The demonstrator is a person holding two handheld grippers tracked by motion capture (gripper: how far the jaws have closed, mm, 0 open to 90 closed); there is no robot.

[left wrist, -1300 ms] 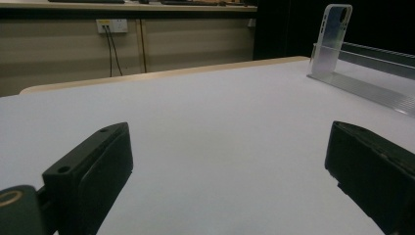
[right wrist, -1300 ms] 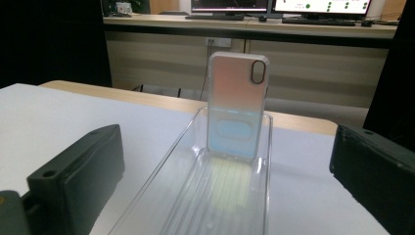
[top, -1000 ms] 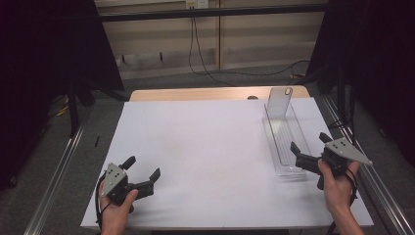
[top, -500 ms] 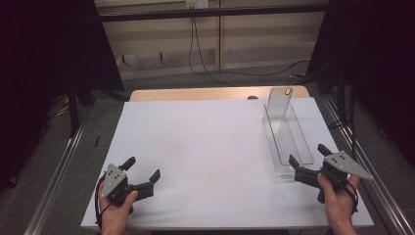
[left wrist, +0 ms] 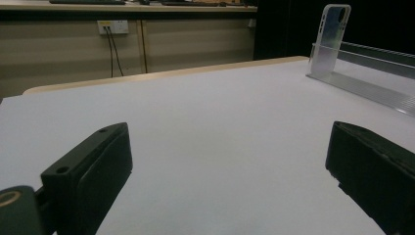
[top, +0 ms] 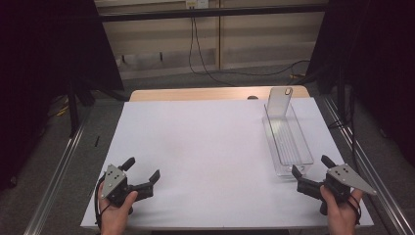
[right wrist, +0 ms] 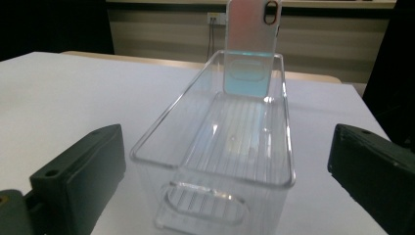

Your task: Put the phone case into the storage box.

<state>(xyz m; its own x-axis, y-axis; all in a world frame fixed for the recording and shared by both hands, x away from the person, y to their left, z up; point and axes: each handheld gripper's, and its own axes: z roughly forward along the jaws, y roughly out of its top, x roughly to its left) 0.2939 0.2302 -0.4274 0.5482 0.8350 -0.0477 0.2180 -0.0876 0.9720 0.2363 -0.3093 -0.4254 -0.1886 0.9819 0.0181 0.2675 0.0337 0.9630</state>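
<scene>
Facing the unlabelled clear bin (right wrist: 215,142), right gripper (top: 314,170) and left gripper (top: 143,169) jaws spread.

A clear plastic bin (top: 288,142), long, narrow and open-topped with a ribbed floor, stands on the white surface (top: 205,147) near its right edge, lengthwise front to back. A translucent phone case (top: 280,101), its camera cutout uppermost, stands nearly upright inside, leaning against the bin's far end wall.

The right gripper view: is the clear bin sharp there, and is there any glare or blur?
Right gripper view: the clear bin is fairly sharp with soft glints; the phone case looks slightly soft; the jaws are blurred. High view: surroundings dark, white table evenly lit.
</scene>
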